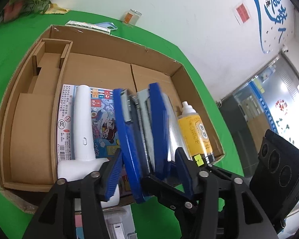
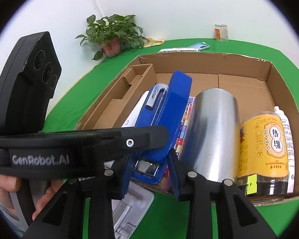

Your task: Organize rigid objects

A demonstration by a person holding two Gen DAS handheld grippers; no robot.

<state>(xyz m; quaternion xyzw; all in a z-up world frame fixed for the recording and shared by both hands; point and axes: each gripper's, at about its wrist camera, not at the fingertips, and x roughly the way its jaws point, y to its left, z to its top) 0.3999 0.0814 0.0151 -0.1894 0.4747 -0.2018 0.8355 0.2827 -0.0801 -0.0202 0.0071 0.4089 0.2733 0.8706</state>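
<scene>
A blue stapler [image 1: 133,139] [image 2: 169,109] stands on its side in the cardboard box [image 1: 101,39], leaning on a colourful printed pack [image 1: 103,119], with its hinge end nearest me. My left gripper [image 1: 149,155] straddles that end and stands open, its pads a little off the blue sides. My right gripper [image 2: 147,159] holds the same end, with both pads against it. A white handheld device [image 1: 83,119] lies left of the stapler. To its right is a steel cup [image 2: 211,129], then a yellow-labelled bottle [image 2: 265,145].
The box sits on a green table [image 1: 20,45] and has a cardboard insert [image 1: 47,63] at its left. Behind it are a glass jar [image 2: 221,31], a teal phone case [image 2: 199,46] and a potted plant [image 2: 113,33]. A white plastic stand [image 2: 133,209] lies before the box. A person's hand [image 2: 2,187] holds the left tool.
</scene>
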